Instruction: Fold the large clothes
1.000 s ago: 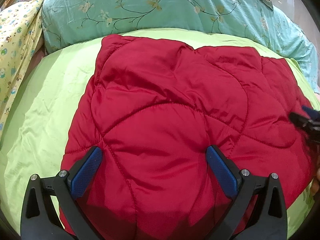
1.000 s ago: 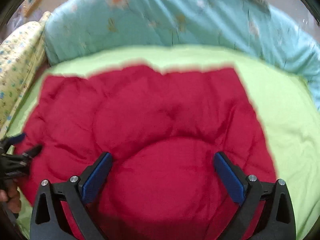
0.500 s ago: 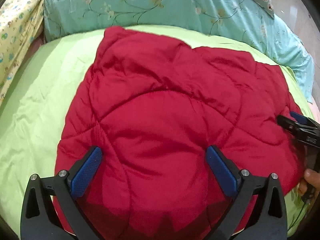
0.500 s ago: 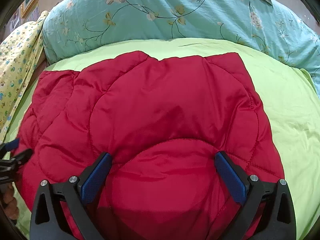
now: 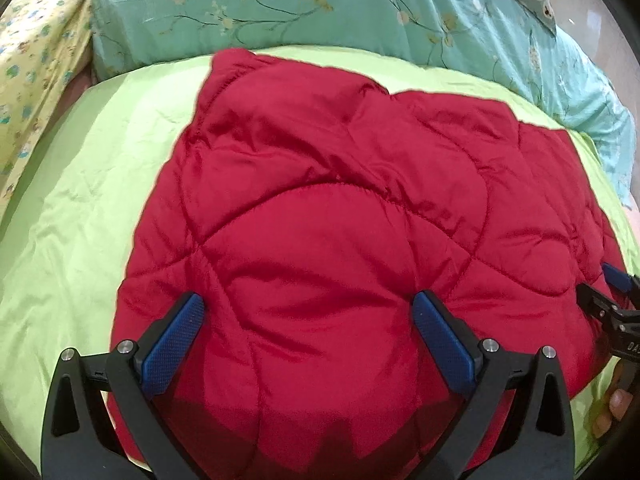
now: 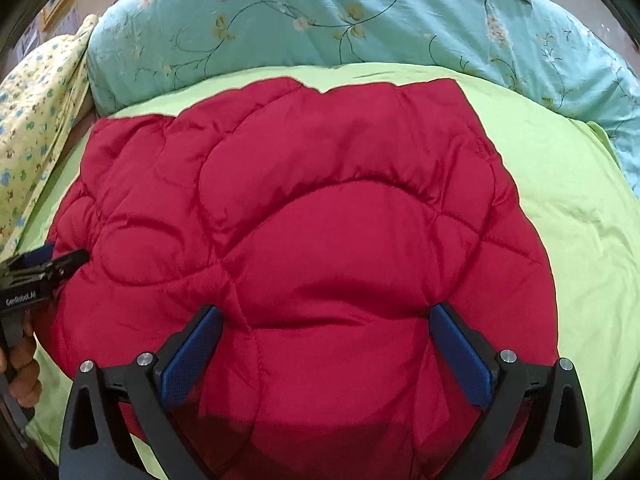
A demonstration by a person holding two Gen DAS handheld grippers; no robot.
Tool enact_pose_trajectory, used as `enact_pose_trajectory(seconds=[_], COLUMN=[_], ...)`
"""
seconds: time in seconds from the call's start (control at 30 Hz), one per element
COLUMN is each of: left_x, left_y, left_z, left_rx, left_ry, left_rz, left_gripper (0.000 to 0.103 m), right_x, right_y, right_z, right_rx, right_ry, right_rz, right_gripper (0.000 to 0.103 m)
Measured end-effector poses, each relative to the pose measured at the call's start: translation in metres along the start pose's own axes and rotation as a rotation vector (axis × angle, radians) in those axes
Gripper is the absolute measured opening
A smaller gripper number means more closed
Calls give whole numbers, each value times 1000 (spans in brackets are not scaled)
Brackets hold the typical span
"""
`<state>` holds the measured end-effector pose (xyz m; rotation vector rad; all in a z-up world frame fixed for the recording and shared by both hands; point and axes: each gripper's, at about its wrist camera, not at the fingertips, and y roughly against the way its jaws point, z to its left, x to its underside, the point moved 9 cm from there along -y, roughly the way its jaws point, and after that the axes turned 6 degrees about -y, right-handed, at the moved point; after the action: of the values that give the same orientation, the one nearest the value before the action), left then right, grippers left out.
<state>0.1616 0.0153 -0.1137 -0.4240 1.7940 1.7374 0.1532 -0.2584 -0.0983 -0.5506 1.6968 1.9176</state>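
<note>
Lying spread on the green sheet is a red quilted jacket, a puffy padded garment that is already folded into a rough block. Its long axis is seen to run across the bed, from side to side in front of both tools, with the teal floral pillow beyond its far edge and a yellow printed cloth at the left. The left gripper is held over the near left part of the jacket, its jaws wide apart and nothing caught between them. The right gripper is held over the near right part, equally wide open and empty. Each tool is placed at one end of the near edge, so neither is judged nearer; a fold away from the person would need both together. The near hem is cut off behind the gripper bodies, and sleeves, collar or zip cannot be made out
</note>
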Motion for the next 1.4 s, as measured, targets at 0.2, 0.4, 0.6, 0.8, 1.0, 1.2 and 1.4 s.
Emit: enact_pose_trajectory(seconds=[0.2, 0.4, 0.6, 0.8, 1.0, 1.2, 1.4], left_x=[24, 49, 78, 91, 89, 76, 64], left_y=[39, 57, 72, 96, 118, 141, 149], left_z=[-2, -8, -14, -18, -14, -14, -22], left_rx=[3, -41, -133, -102, -124, -129, -124], left_ry=[-20, -92, -165, -169, -184, -184, -201], left_rz=[-13, 43, 64, 34, 25, -16, -46], left_gripper=[103, 103, 103, 103, 103, 103, 103], right_x=[14, 44, 78, 98, 92, 79, 74], right_y=[38, 64, 80, 98, 127, 141, 136], right_z=[5, 16, 17, 24, 41, 50, 52], right_rx=[-77, -96, -99, -85, -73, -80, -75], right_ry=[-60, 12, 24, 60, 126, 146, 147], right_rz=[-9, 70, 133, 150, 116, 89, 96], right_gripper=[103, 103, 103, 103, 103, 103, 103])
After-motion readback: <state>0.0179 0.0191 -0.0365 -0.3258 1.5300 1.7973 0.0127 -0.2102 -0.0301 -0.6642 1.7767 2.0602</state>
